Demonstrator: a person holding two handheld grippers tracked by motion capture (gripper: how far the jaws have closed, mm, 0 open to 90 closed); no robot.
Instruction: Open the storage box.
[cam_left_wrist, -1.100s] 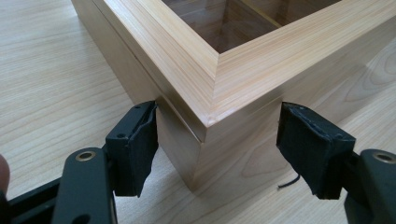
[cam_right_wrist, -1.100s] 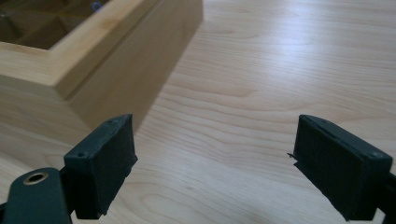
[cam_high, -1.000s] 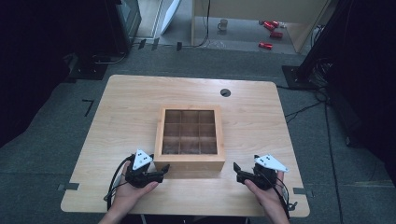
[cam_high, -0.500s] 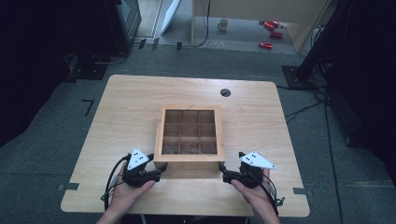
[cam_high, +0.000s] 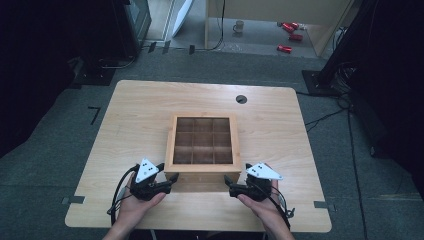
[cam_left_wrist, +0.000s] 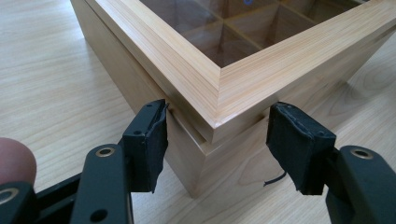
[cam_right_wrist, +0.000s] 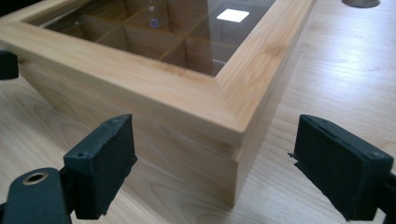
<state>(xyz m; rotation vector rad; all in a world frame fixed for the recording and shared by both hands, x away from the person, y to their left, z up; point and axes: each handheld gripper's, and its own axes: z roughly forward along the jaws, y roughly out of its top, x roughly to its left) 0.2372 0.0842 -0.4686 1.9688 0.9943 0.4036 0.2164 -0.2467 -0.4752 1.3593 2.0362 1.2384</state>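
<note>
A shallow wooden box (cam_high: 202, 167) with a glass-paned lid over nine compartments stands mid-table, nearer the front edge. My left gripper (cam_high: 172, 180) is open at the box's near-left corner. In the left gripper view that corner (cam_left_wrist: 243, 79) sits between the two black pads (cam_left_wrist: 149, 140), which flank it at the seam under the lid without touching. My right gripper (cam_high: 228, 182) is open at the near-right corner. In the right gripper view its jaws stand wide on either side of the corner (cam_right_wrist: 233, 116), with a gap on both sides.
The light wooden table (cam_high: 140, 115) has a round cable hole (cam_high: 241, 99) at the back right. Bare tabletop lies to both sides of the box. Red objects (cam_high: 285, 48) and a mug (cam_high: 239, 25) lie on the floor beyond the table.
My right gripper has moved left along the front edge to the box's near-right corner. My left gripper has edged slightly closer to the near-left corner.
</note>
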